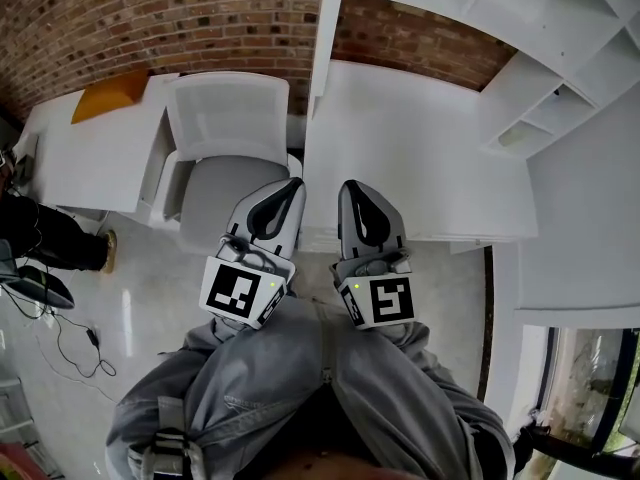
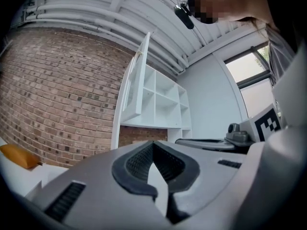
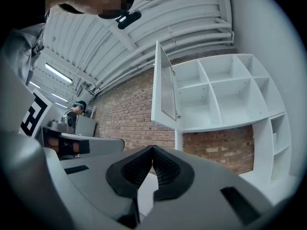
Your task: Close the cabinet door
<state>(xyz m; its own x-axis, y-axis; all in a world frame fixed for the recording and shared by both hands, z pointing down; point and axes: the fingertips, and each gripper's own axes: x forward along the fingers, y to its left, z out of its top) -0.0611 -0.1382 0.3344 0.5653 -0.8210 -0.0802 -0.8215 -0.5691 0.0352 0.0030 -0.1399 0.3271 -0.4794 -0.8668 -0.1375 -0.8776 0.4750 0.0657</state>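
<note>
ahead of and above both grippers, the cabinet door [image 3: 165,85] stands swung out from the white cabinet [image 3: 225,90], hinged on the cabinet's left edge and well apart from the jaw tips. the left gripper [image 1: 296,183] and the right gripper [image 1: 349,184] sit just beside each other, each with its jaws pressed together at the tips and nothing between them. below and in front of the right gripper lies a white desk top [image 1: 420,148], between it and the brick wall [image 1: 150,18]. a white and grey chair [image 1: 225,158] stands in front of the left gripper, near its tips. further to that gripper's left is a side table [image 1: 70,158] bearing an orange thing [image 1: 110,95]. the cabinet's compartments, as far as they show, are bare white boards. the right gripper view alone shows the door's slatted inner panel, a small hinge at its lower edge, and a person [image 3: 76,110] far off to the left by the wall. the left gripper view shows the door nearly edge-on, with the orange thing low at its left. only the head view takes in the chair, dark cables [image 1: 75,343] on the floor left of the left gripper, and another person's leg [image 1: 50,233] beside the side table.
</note>
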